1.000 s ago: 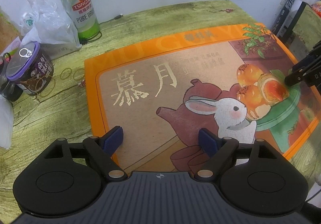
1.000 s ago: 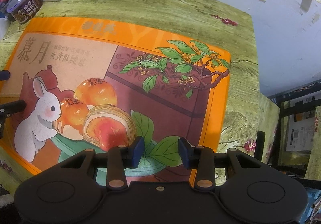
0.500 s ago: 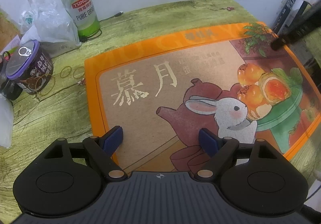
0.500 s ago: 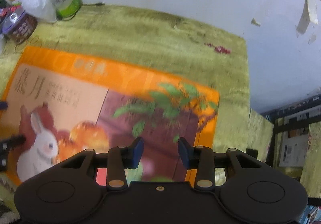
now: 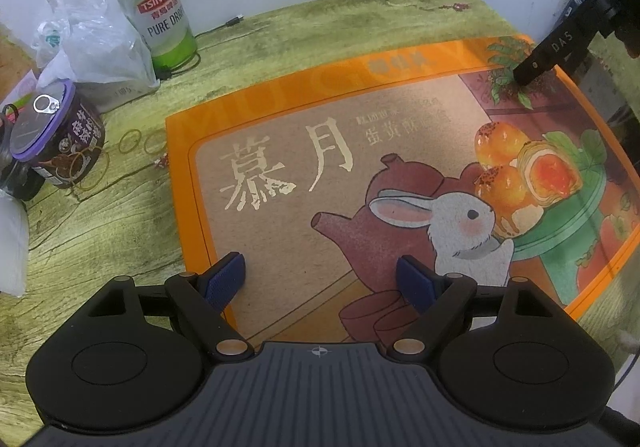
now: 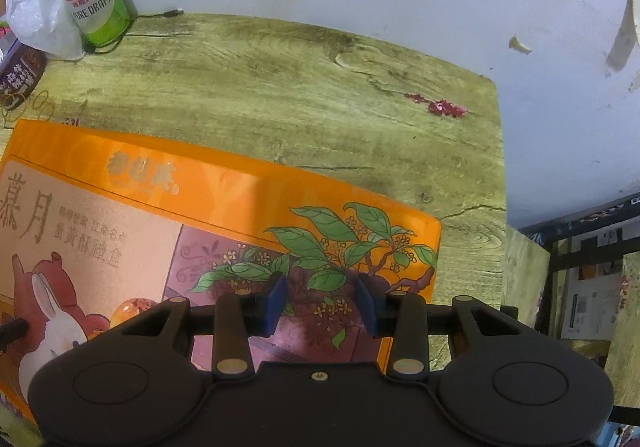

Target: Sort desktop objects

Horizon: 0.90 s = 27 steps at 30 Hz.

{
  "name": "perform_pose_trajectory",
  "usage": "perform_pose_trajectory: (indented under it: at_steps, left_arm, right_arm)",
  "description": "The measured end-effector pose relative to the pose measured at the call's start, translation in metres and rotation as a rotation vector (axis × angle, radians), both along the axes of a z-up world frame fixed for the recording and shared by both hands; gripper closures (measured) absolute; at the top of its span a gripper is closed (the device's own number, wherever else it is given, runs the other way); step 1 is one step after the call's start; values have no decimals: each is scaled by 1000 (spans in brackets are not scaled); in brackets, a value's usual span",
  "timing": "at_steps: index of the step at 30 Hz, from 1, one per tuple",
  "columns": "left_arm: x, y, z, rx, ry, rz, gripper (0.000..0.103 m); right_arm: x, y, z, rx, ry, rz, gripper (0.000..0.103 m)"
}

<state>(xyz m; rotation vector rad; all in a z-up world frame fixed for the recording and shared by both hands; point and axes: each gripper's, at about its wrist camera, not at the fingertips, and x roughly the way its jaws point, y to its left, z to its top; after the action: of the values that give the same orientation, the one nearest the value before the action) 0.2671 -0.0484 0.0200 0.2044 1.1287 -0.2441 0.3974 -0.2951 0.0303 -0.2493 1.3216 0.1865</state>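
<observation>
Box (image 5: 360,175) fills most of the table (image 6: 280,87), lying flat with its orange border running close to the front and right edges; its lid shows a rabbit, a teapot, pastries and a leafy branch. Left gripper (image 5: 320,279) hangs over the box's front-left part, blue pads spread wide with nothing between them. Right gripper (image 6: 320,301) sits over the box's back-right corner, above the printed branch, its pads also apart and empty (in the left wrist view only one dark fingertip of it shows, over that same corner, and whether it touches the lid cannot be told).

At the table's back-left corner a can (image 5: 154,7) stands upright against the wall, a thin cable trailing from behind it. A bag (image 5: 92,47) slumps just left of the can. Nearer the left edge stands a tub (image 5: 60,139) with a purple rim and pull-ring lid. Bands (image 5: 134,139) lie scattered on the wood between the tub and the box.
</observation>
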Motion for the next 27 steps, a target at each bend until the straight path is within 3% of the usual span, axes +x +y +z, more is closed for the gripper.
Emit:
perform_pose_trajectory:
  at_steps: [27]
  left_arm:
    - [2,-1,2,11,11,-12,18]
  right_arm:
    - [10,-1,-7,5,22,6,67]
